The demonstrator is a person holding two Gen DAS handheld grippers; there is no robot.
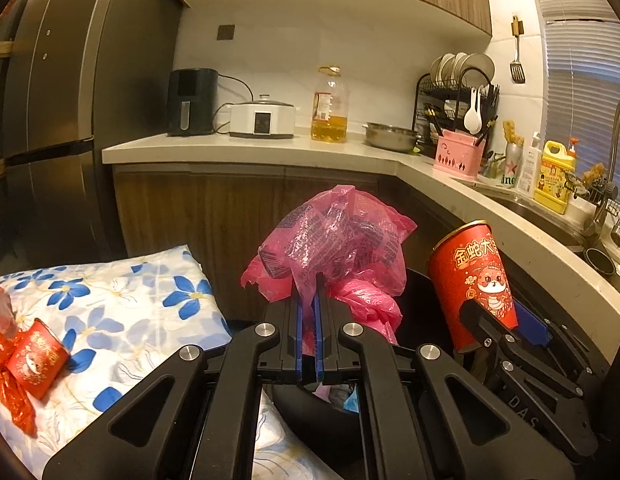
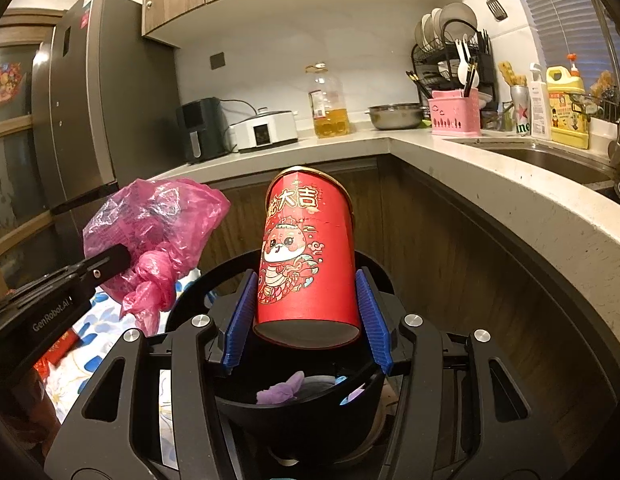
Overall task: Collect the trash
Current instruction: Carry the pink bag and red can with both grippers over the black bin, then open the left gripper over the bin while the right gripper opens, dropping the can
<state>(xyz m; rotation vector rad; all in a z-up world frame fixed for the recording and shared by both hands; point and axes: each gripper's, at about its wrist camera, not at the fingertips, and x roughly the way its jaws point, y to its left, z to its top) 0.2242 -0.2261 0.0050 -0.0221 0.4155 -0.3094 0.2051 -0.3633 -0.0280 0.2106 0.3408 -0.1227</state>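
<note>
A crumpled pink plastic bag [image 1: 333, 240], knotted near its lower end, was pinched between the nearly closed jaws of the left gripper [image 1: 308, 312], held up in the air in front of a wooden cabinet face. Just to its right, a red paper tube [image 2: 308, 256] printed with a cartoon snake and gold Chinese characters was clamped between the blue pads of the right gripper [image 2: 308, 316], whose jaws stood about half open around it; the tube leaned back slightly with its gold-rimmed top pointing away from the camera. Both items hung over a round black trash bin [image 2: 298, 408], which already held some purple and blue scraps. To the left of the bin lay a cloth with blue flowers on white [image 1: 122, 308], and on it sat a small red cup [image 1: 38, 360] lying on its side next to crinkled red wrapping [image 1: 14, 404]. Behind everything ran an L-shaped pale tabletop [image 2: 449, 160] carrying a black air fryer [image 1: 192, 102], a white cooker [image 1: 264, 120], a large bottle of yellow oil [image 1: 329, 106], a steel bowl [image 1: 391, 136], a pink utensil holder [image 1: 457, 156] and a dish rack with plates [image 1: 457, 80]. A sink [image 2: 549, 158] with a yellow detergent jug [image 2: 567, 108] was at the right, and a dark refrigerator [image 2: 94, 92] stood at the left.
</note>
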